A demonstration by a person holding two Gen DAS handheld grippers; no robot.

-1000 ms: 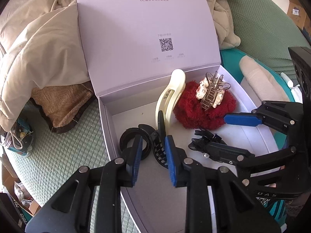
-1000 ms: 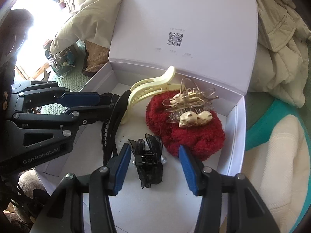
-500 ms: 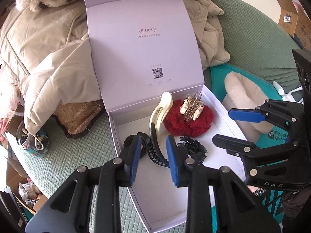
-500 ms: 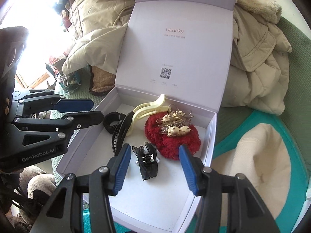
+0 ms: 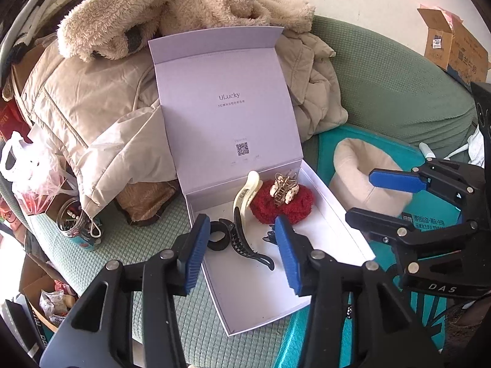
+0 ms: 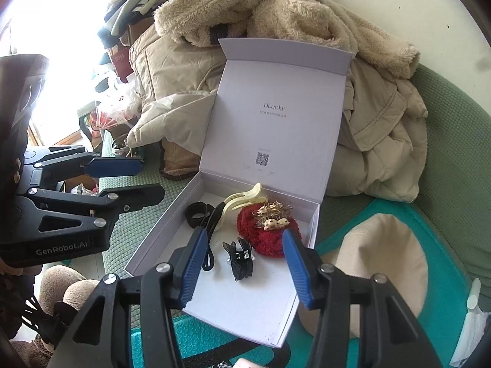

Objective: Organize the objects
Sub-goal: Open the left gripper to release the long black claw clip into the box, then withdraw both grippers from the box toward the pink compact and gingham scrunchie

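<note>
Two claws now hang above the white box (image 5: 334,224), both empty. The left claw (image 5: 242,256) has just been spreading its pads, and nothing sits between them; its jaws stand released with only the box floor showing through the gap. The right claw (image 6: 244,265) is likewise released, parted and holding nothing.

Inside the box lie the hair things: a black hair tie (image 5: 217,239) at about 9 o'clock, a long black clip (image 5: 245,245) just beside it, a cream clip (image 5: 245,194) leaning toward 12 o'clock, a red scrunchie (image 5: 297,207) at about 2 o'clock with a gold clip (image 5: 284,188) resting on top, and a small dark bow clip (image 6: 239,259) near the middle of the floor. The lid (image 5: 227,104) stands upright against the beige coats (image 5: 92,98) on the green sofa (image 5: 399,92).

My reading is that the long black clip has been let go in the box, so that piece counts as put away, and the sorting looks close to done unless more loose items wait out of sight.

Against a second ago, the left claw's pads were nearly together around the long black clip, which stood up between them; now it lies flat and free. Both claws have risen and drawn back, so the whole box and lid fit in each view, where before the box filled the picture. The right claw's gap looks unchanged.
</note>
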